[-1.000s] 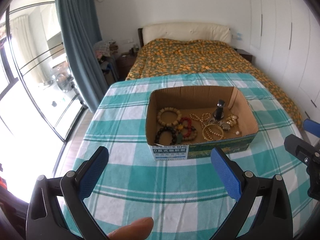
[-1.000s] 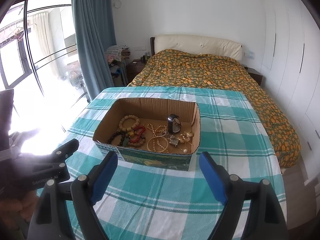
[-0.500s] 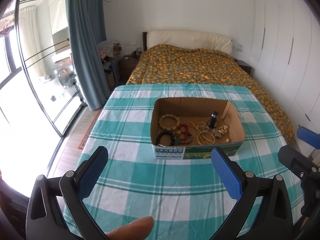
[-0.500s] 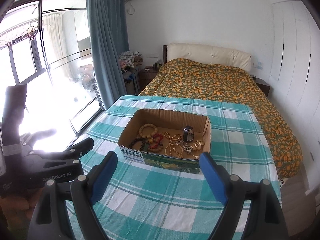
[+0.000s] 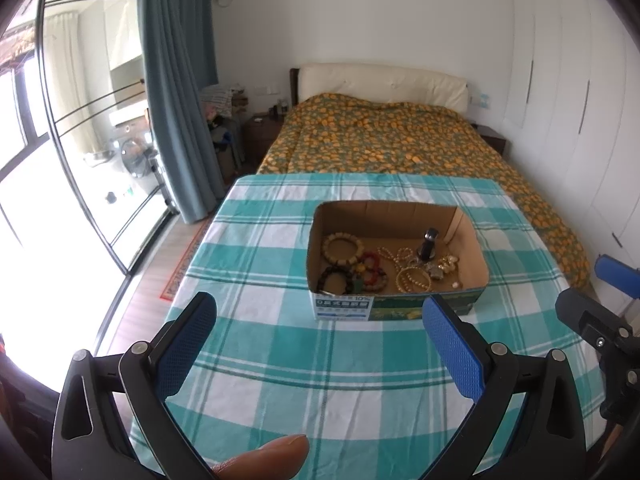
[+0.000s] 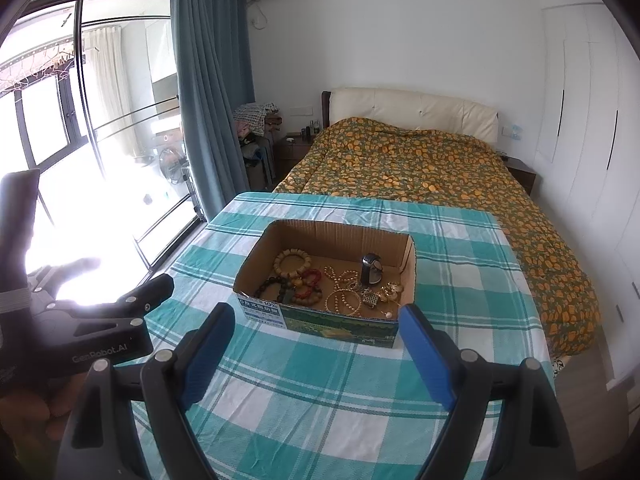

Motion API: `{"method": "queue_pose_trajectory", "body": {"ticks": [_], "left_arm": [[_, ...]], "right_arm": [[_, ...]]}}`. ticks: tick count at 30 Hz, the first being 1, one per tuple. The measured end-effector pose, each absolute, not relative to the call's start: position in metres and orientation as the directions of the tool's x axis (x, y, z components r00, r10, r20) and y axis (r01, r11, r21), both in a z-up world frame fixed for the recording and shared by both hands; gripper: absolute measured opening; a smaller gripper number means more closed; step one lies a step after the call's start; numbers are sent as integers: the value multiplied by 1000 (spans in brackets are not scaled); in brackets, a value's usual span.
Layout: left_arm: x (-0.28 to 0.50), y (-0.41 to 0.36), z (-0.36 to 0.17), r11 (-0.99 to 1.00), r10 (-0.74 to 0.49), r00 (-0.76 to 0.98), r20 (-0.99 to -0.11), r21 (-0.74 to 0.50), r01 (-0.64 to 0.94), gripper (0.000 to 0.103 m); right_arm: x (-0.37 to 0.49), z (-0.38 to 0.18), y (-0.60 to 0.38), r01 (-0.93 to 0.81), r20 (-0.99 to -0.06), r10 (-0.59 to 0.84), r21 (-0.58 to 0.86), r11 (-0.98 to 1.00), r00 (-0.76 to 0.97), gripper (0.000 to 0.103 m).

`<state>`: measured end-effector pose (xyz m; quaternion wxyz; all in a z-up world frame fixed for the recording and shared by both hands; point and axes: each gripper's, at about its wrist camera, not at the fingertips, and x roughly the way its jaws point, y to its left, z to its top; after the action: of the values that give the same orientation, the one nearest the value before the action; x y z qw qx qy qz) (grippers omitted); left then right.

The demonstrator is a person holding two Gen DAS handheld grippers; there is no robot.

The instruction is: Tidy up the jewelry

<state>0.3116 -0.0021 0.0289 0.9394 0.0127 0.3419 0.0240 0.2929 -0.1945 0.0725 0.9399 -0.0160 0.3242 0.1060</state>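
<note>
Both claws, left and right, hang wide open and empty above the table, short of the box. Bracelets, chains and a watch lie inside it. Stage undetermined: jewelry awaiting sorting, or already stowed.

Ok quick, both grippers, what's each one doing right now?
Left gripper: open, holding nothing, above the checked tablecloth.
Right gripper: open, holding nothing, short of the cardboard box.
</note>
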Motion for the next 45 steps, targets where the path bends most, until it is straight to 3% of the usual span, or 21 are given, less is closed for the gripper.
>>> {"method": "queue_pose_trajectory", "body": {"ticks": [45], "left_arm": [[305,1,35,999,31,789,-614,26,-19,103]], "right_arm": [[290,75,-195,-204,-615,179,31,979,768,86]]}}
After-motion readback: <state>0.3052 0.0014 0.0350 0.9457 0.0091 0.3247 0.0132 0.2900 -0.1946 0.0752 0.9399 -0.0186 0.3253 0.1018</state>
